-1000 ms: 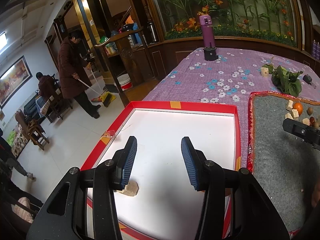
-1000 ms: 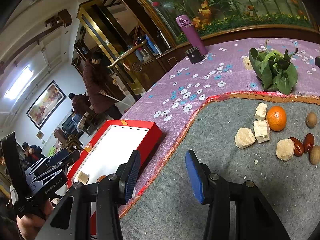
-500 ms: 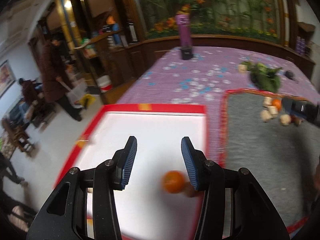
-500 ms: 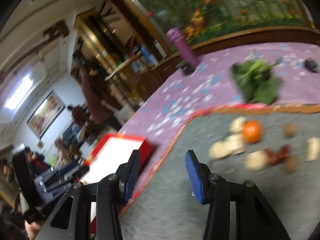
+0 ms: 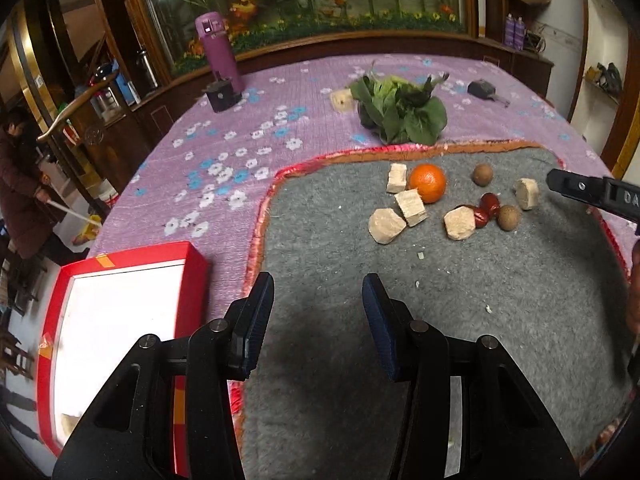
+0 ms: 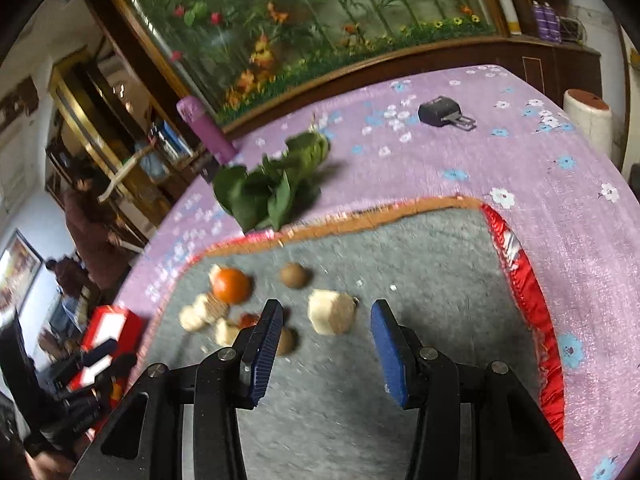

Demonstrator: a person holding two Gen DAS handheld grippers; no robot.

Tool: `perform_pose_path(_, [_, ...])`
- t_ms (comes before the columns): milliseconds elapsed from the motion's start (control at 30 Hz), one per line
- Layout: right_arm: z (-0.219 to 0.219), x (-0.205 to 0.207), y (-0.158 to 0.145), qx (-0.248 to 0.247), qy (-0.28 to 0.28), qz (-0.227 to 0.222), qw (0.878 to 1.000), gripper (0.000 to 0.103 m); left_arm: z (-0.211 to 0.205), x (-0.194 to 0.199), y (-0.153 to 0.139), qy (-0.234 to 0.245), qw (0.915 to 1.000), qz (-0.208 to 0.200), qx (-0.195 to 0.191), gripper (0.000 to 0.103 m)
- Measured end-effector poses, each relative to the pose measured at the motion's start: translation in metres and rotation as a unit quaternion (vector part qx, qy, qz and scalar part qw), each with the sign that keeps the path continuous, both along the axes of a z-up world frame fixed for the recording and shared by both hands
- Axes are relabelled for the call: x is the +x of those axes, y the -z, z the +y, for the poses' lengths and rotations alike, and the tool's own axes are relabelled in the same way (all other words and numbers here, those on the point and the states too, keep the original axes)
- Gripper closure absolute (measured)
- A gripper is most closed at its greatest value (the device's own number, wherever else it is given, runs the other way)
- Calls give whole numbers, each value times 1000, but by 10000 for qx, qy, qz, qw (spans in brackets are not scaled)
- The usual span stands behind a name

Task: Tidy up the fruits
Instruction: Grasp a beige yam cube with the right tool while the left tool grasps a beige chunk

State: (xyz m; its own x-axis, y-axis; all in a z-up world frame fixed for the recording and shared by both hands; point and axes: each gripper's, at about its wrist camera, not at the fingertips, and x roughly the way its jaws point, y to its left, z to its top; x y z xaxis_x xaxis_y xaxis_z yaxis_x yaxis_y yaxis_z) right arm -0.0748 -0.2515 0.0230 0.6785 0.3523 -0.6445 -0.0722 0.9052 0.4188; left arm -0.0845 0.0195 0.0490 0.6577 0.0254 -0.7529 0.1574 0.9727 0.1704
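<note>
both grippers swung from red box (image 5: pixel 120 320) to grey mat (image 5: pixel 440 320).

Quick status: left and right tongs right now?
Left tongs: open, empty, over the grey mat.
Right tongs: open, empty, beige chunk just ahead.

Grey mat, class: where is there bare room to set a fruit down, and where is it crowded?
Bare: the grey mat on the near side of the orange, and the red tray floor's far end. Crowded: the far strip around the orange, beige chunks and red dates.
</note>
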Motion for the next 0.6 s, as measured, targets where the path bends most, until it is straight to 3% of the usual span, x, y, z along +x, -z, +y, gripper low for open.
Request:
perform_pose_path(200, [2, 15, 8, -148, -47, 159, 9998, 60, 4, 11, 10, -89, 9998, 182, 45, 57])
perform_pose_path(333, [28, 36, 12, -749, -100, 447, 9961, 80, 2, 24, 12, -38, 9996, 289, 11, 57])
perform_pose_path(433, [38, 42, 22, -1299, -13, 446, 9905, 87, -2, 33, 14, 42, 9991, 427, -43, 57])
perform_pose_path(600, [18, 39, 28, -679, 38, 438, 9967, 87, -16, 44, 18, 226, 9981, 548, -148, 57])
